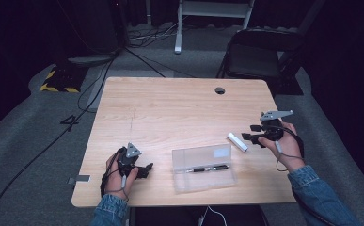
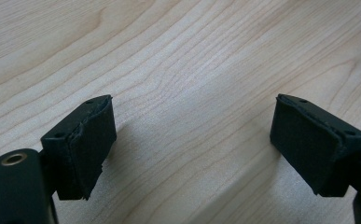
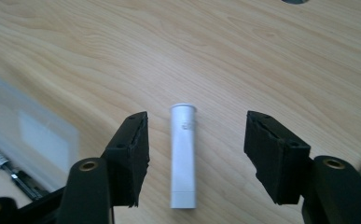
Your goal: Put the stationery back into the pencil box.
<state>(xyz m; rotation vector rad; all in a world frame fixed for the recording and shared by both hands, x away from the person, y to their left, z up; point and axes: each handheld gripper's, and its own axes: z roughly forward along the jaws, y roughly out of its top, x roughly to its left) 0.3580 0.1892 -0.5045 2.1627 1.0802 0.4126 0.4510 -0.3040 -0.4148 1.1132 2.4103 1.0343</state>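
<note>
Holding a black pen [image 1: 210,168], the clear plastic case [image 1: 203,167] lies on the light wooden table [image 1: 170,108]. At its 2 o'clock, the right gripper [image 1: 246,132] gapes astride a white tube [image 3: 183,161]; the left gripper [image 1: 147,169] is spread, empty.

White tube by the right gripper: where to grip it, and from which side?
Grip the white tube across its middle, coming down from above. It lies flat on the table, its long axis running between the open jaws of the right gripper, so the pads would close on its long sides. The rim at the far end and the cap at the near end look less even, so probably avoid them.
</note>
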